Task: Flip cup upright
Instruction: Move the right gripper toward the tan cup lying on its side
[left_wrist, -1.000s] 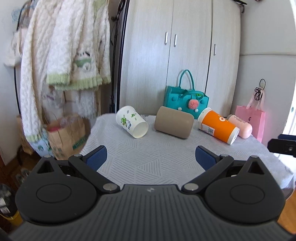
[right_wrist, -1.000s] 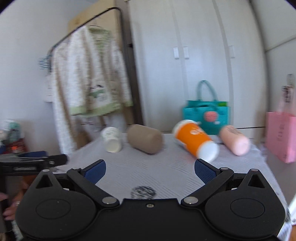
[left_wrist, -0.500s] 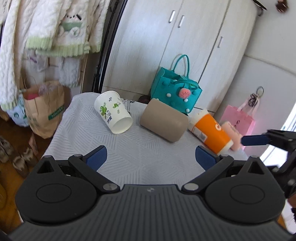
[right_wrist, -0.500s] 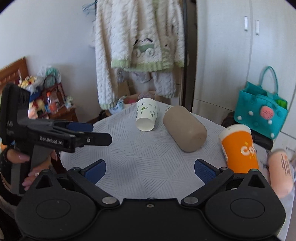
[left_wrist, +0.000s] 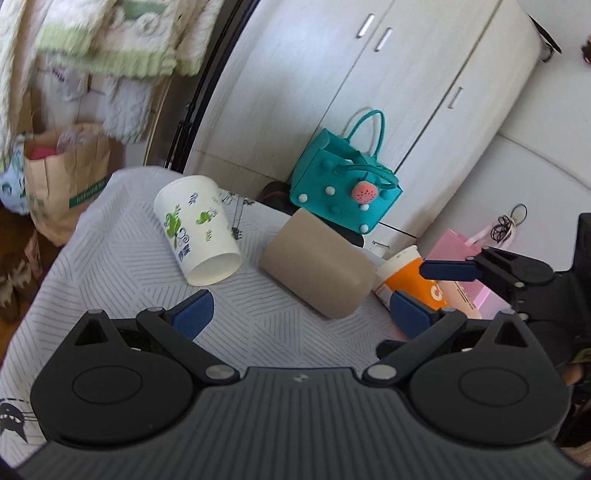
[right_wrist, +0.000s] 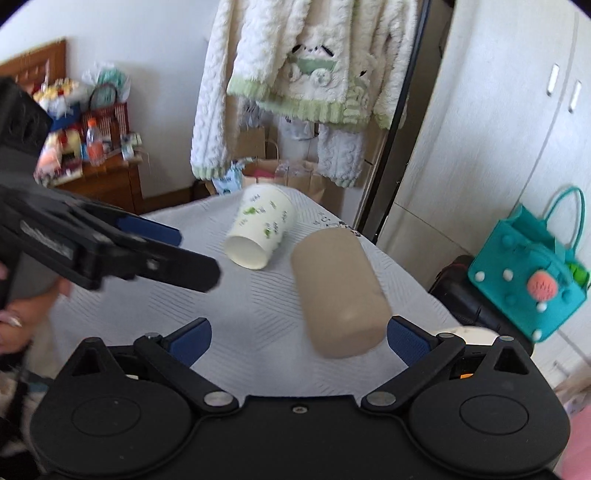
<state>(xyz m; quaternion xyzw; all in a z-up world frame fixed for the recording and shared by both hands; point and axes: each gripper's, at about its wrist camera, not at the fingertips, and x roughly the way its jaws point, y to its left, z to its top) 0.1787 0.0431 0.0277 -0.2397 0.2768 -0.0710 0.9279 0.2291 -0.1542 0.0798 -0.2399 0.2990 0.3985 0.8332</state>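
Several cups lie on their sides on a white patterned tablecloth (left_wrist: 110, 266). A white paper cup with green leaf print (left_wrist: 195, 229) lies at the left, mouth toward me; it also shows in the right wrist view (right_wrist: 262, 229). A tan cup (left_wrist: 317, 266) lies beside it, also seen in the right wrist view (right_wrist: 338, 291). An orange cup (left_wrist: 406, 277) and a pink cup (left_wrist: 458, 291) lie further right. My left gripper (left_wrist: 299, 310) is open and empty above the cloth before the white and tan cups. My right gripper (right_wrist: 299, 332) is open and empty, close to the tan cup.
A teal handbag (left_wrist: 343, 192) stands behind the table by the wardrobe (left_wrist: 388, 92). A pink bag (left_wrist: 461, 243) is at the right. A fleece robe (right_wrist: 306, 74) hangs on a rack at the left, paper bags (left_wrist: 62, 173) below it.
Both grippers have moved in closer over the table and swung left; the cups look larger. The right gripper now faces the tan cup. No cup has moved.
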